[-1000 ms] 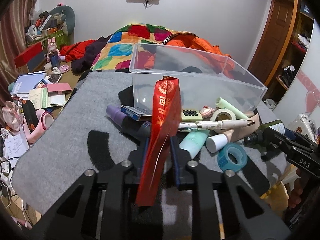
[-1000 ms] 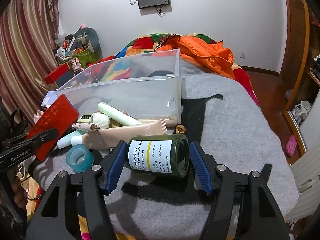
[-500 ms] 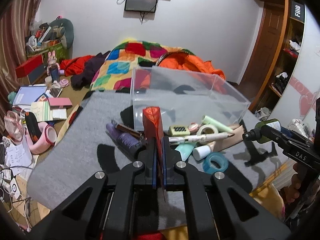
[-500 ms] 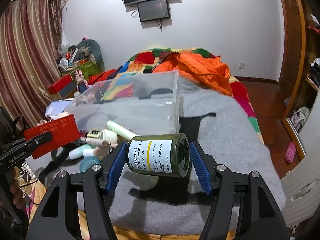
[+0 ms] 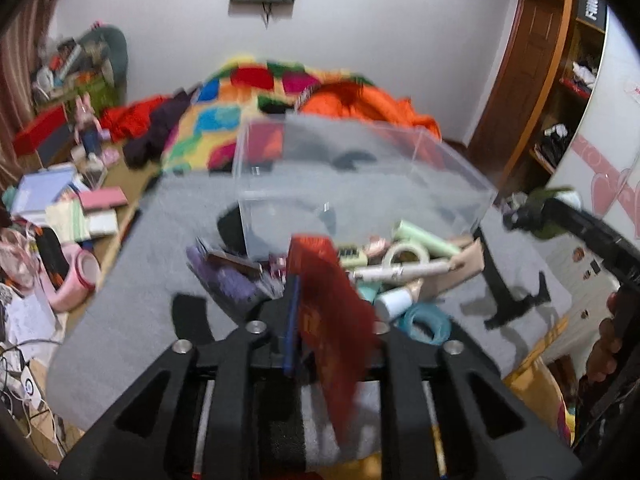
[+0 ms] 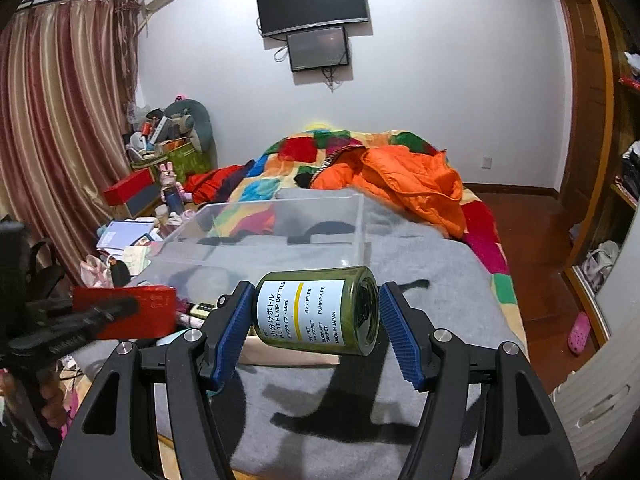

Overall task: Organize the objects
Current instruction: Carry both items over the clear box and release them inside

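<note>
Holding two items aloft, both short of the clear bin.

Left gripper: fingers pinched almost together on a thin red packet, which tilts and hangs loose below the grip. Risk: the limp packet swings, snags the bin's near wall or slides out.

Right gripper: fingers spread wide, clamped on the ends of a green bottle lying crosswise. Risk: smooth round plastic held end to end may pivot or roll free.

Pile of tubes and tape lies before the bin on the grey blanket. Risk: a low pass knocks it.
</note>
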Demonstrator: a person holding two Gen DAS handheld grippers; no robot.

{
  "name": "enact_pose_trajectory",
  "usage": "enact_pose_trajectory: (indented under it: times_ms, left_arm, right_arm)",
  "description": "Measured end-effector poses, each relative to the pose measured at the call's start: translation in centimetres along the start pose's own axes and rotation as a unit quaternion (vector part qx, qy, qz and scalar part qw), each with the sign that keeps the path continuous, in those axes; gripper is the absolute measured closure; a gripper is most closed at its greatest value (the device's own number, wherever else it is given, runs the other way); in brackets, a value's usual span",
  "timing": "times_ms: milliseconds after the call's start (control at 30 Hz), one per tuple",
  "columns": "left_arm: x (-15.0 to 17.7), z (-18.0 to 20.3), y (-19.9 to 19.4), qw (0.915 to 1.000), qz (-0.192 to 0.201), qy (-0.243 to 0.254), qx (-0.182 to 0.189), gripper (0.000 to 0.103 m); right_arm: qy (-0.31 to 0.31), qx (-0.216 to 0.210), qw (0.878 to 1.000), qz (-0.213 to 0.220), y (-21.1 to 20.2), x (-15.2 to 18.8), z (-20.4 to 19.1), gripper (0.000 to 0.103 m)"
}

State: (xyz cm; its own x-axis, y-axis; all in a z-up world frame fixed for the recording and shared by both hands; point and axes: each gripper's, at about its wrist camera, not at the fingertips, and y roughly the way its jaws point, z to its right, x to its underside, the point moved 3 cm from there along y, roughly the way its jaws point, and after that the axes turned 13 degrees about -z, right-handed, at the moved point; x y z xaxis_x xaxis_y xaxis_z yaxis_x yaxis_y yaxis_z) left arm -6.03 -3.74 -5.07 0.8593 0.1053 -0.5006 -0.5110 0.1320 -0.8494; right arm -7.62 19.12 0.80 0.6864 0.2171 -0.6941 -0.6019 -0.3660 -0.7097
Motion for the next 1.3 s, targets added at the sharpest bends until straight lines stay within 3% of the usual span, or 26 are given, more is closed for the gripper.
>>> enact_pose_trajectory:
  times_ms: [100, 233, 333, 600, 933, 1300]
  left_arm:
    - [0.1, -0.1, 1.4, 0.9998, -0.02, 0.0, 0.004, 0.069]
    - [-0.3, -0.2, 2.5, 0.9997, -0.022, -0.002, -0.008, 0.068]
    - [-0.7, -0.2, 2.6, 0.9997, -0.017, -0.003, -0.018, 0.08]
    - [-1.6, -0.2, -0.5, 0.9998, 0.018, -0.003, -0.003, 0.081]
    - [-6.4, 0.4, -3.0, 0.9983, 0.058, 0.009, 0.002, 0.081]
    - [-12.0, 0.6, 0.2, 0.9983, 0.046, 0.016, -0.034, 0.081]
  right_arm:
    - [-0.005, -0.004, 1.0, -0.004, 0.5, -0.4, -0.2, 0.043]
    - [-0.007, -0.01, 1.0, -0.006, 1.3, -1.4, -0.3, 0.043]
    - [-0.013, -0.013, 1.0, -0.004, 1.8, -2.2, -0.6, 0.043]
    - [-0.029, -0.02, 0.999, 0.002, 3.1, -4.8, -1.3, 0.043]
    - [-0.03, -0.022, 0.999, -0.009, 5.8, -7.7, -1.4, 0.043]
    - [-0.014, -0.047, 0.996, -0.08, 11.1, -8.4, -0.7, 0.043]
